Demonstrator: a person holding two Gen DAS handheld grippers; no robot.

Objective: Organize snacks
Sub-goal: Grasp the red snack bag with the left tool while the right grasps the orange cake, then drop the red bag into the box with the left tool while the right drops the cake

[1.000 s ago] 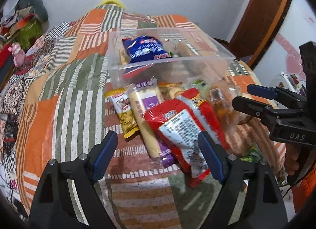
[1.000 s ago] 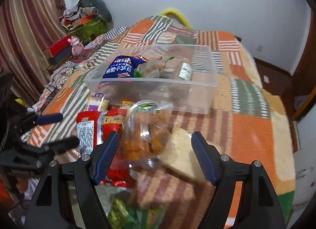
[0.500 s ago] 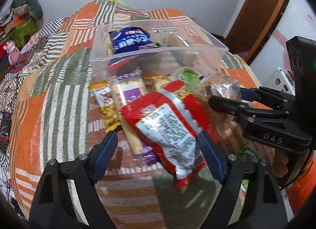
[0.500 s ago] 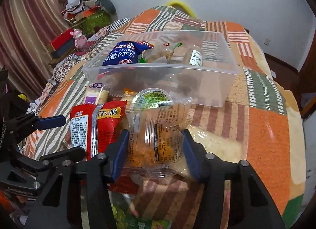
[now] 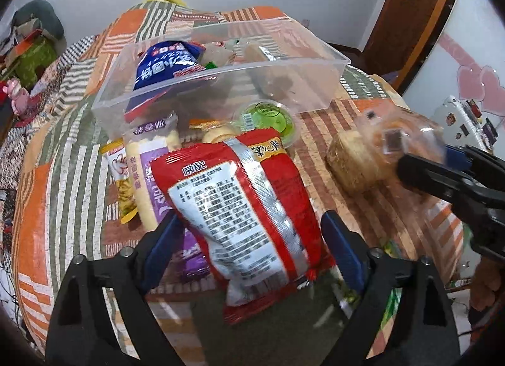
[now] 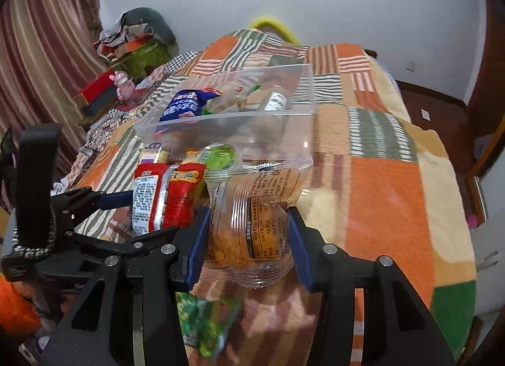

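The right gripper (image 6: pixel 247 239) has its blue pads pressed on a clear crinkly packet of golden-brown biscuits (image 6: pixel 252 224), the jaws drawn close around it. The left gripper (image 5: pixel 249 246) stands wide, its jaws opening, with a red foil snack bag with a white printed label (image 5: pixel 246 208) lying between them; whether the pads touch it cannot be told. At twelve o'clock from that bag sits a clear rectangular plastic bin (image 5: pixel 227 88) on the orange, green and striped patchwork bedspread (image 6: pixel 394 195), holding a blue snack packet (image 5: pixel 164 66). A round green-lidded cup (image 5: pixel 268 116) lies just in front of the bin.
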